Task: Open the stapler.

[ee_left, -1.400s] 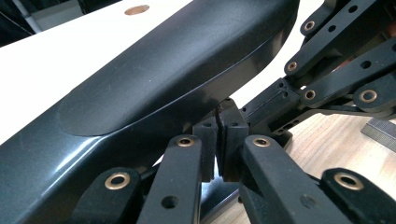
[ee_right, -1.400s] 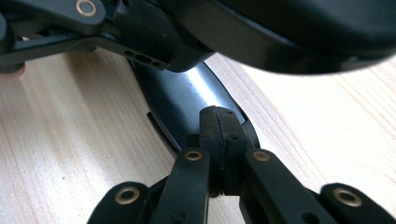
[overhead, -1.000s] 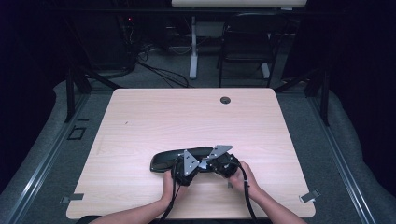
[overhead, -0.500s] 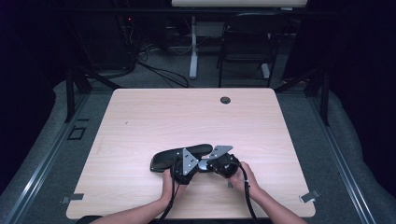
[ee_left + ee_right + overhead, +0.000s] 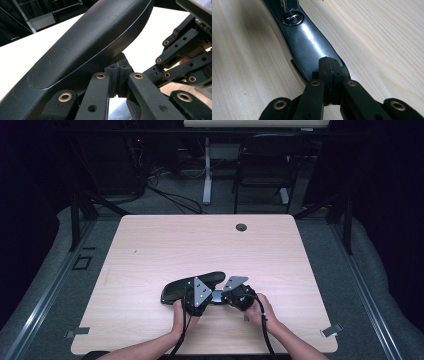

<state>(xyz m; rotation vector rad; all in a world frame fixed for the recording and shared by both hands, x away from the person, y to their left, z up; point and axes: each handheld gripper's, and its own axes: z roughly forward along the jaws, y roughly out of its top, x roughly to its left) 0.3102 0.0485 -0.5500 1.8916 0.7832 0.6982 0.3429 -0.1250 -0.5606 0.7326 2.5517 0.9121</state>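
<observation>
- Left gripper (image 5: pixel 196 296): jaws pressed together under a long black curved object (image 5: pixel 192 287); whether they pinch its edge cannot be told.
- Right gripper (image 5: pixel 239 296): jaws closed against the object's glossy end, near a metal rivet (image 5: pixel 292 18).
- Step, as judged: a two-handed hold; next move needs coordinated lifting or opening.
- Table (image 5: pixel 200 245): near edge close behind; open room ahead.

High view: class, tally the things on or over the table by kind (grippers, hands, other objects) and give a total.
Grippers: 2, left gripper and right gripper
Hands: 2, left hand and right hand
Black case: 1
Total: 5
</observation>
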